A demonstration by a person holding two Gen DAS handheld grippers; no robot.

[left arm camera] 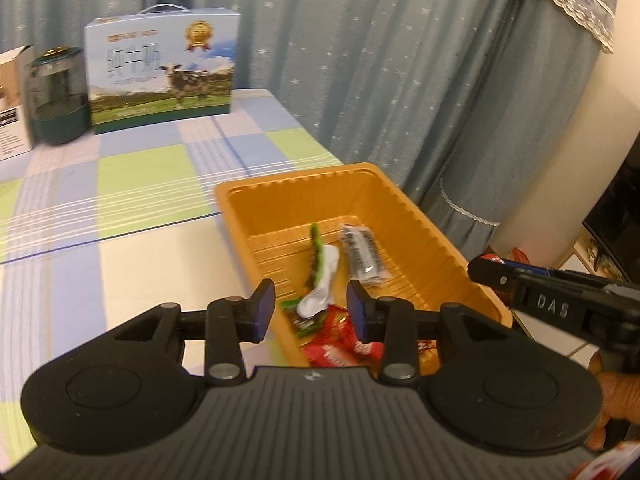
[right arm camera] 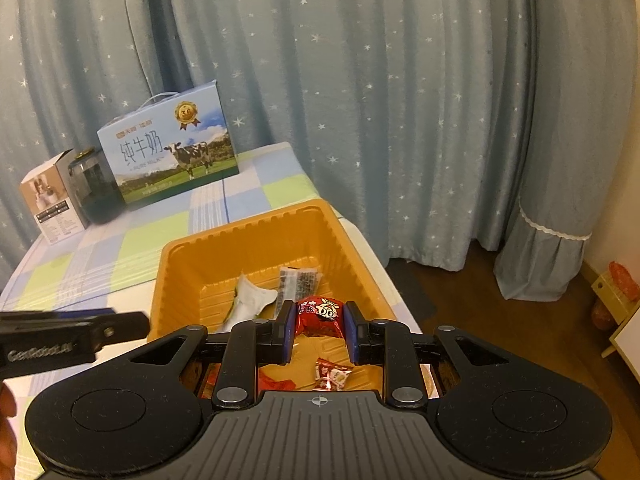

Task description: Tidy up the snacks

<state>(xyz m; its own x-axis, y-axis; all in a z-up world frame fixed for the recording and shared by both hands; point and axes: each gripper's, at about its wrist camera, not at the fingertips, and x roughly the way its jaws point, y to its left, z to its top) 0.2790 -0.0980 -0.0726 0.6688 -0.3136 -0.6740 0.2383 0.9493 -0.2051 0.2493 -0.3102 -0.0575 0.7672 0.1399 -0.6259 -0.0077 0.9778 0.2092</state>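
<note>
An orange plastic tray (left arm camera: 432,240) sits at the table's right edge; it also shows in the right wrist view (right arm camera: 188,264). In it lie a green-and-white snack packet (left arm camera: 320,280), a grey packet (left arm camera: 362,250) and red packets (left arm camera: 340,344). My left gripper (left arm camera: 311,312) is open and empty above the tray's near end. My right gripper (right arm camera: 319,330) is shut on a red snack packet (right arm camera: 320,316) and holds it over the tray. A small red candy (right arm camera: 332,374) lies in the tray below it.
A blue milk carton box (left arm camera: 160,72), a dark green jar (left arm camera: 58,96) and a white box (left arm camera: 12,100) stand at the table's far side. The table has a checked cloth (left arm camera: 140,168). Blue star curtains hang behind. The floor lies to the right.
</note>
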